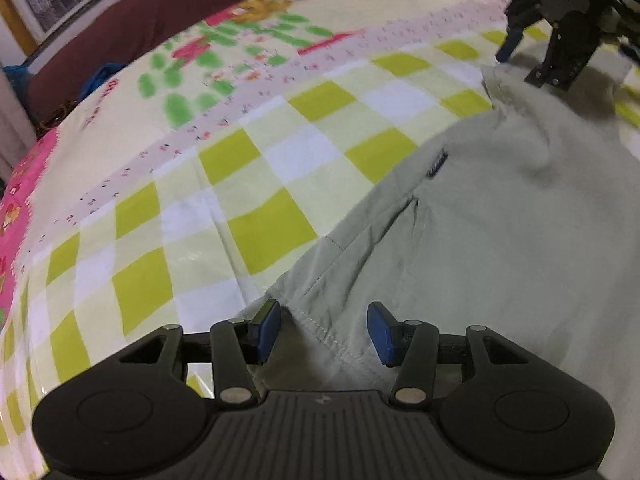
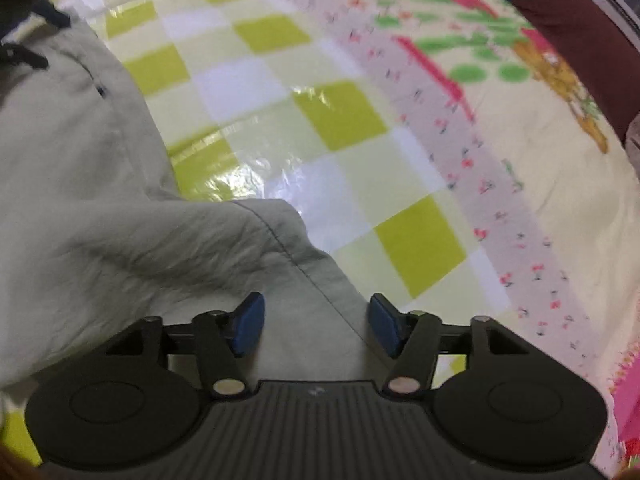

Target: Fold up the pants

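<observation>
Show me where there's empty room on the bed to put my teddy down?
The checkered cloth left of the grey pants is bare, up to the pink border and the flower picture. In the right wrist view, the squares right of the pants are free too. It is crowded on the pants, where the left tool and right tool hover.

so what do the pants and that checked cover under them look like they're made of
Pants: pale grey-green woven cloth, matte, likely light cotton or a blend; it creases softly and shows stitched seams and a hem.
Checked cover: printed bedsheet in yellow-green and white squares with a shiny, crinkled surface that throws glare, so probably a clear plastic film over it, or a coated fabric.
</observation>
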`<state>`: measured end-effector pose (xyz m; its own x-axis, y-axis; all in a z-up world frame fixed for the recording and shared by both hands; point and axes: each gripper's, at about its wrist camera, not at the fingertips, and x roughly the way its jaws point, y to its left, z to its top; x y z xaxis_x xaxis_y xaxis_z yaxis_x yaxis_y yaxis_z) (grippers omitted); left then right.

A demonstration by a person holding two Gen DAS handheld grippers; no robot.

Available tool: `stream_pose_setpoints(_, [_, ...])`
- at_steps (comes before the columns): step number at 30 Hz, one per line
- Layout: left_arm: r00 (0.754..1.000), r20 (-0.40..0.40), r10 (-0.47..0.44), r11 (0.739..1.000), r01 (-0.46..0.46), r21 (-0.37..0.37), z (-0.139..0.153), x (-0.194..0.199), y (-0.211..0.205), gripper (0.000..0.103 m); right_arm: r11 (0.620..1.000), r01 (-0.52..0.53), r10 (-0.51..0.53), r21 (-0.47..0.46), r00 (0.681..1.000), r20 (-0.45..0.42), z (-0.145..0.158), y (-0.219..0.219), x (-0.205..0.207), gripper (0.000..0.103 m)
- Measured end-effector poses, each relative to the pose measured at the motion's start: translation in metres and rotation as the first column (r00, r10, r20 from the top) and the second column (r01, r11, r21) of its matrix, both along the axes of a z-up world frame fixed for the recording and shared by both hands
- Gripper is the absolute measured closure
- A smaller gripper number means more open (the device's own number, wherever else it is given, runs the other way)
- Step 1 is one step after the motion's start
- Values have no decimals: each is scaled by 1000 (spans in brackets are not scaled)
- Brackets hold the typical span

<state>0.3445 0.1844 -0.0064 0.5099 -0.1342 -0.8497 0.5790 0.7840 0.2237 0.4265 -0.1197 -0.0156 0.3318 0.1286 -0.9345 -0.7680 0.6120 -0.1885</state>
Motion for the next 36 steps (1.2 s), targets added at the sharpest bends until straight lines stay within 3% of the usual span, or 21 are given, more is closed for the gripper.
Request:
stream_pose_setpoints(2, [1000,4,-6,1000,6,6,0,4,1,40,998,47,-46,34,999,-17,-4,-4,3,42])
stream_pose_setpoints(4, [1000,19,5,1000,-6,23,0,11,4,40,995,74,-72,70,997,-31,-2,-10,2,51])
stream_pose_setpoints(8, [999,-34,40,999,-40,-4,-6,26,10,44,992,92,-92,85,996,-5,1,-13,-11,87])
stream_pose_setpoints(9, [999,-43,22,1000,-22,19,-10,26,6,45,992,100,-101,79,995,9,3,-11,-12,97])
stream_pose_setpoints(10, [999,-37,7,999,-5,45,-12,26,3,46,991,110,-112,74,993,22,6,-10,-15,99])
stream_pose_setpoints(11, [999,-35,11,999,-9,52,-12,27,1,50,991,115,-118,70,992,36,8,-9,-19,100])
stream_pose_setpoints(12, [999,-41,28,999,-26,48,-11,29,2,63,992,113,-116,62,992,51,10,-9,-24,101])
stream_pose_setpoints(15, [1000,-7,27,996,-27,89,-6,22,0,73,988,142,-148,60,983,111,24,-16,-40,101])
stream_pose_setpoints(20, [991,132,8,983,-32,178,8,-15,-7,77,972,194,-221,129,943,249,72,-38,-89,102])
stream_pose_setpoints(24, [965,261,35,993,-63,101,54,-77,-3,79,956,186,-261,227,894,365,132,-55,-176,102])
stream_pose_setpoints(27, [946,323,19,995,-49,86,76,-149,-4,79,951,180,-276,251,861,427,156,-61,-256,102])
stream_pose_setpoints(31, [942,333,44,998,-55,25,77,-236,-6,81,956,194,-276,222,854,440,139,-60,-341,102])
stream_pose_setpoints(36, [956,284,65,998,-65,-9,50,-304,-11,83,944,247,-306,221,905,294,81,-50,-407,101])
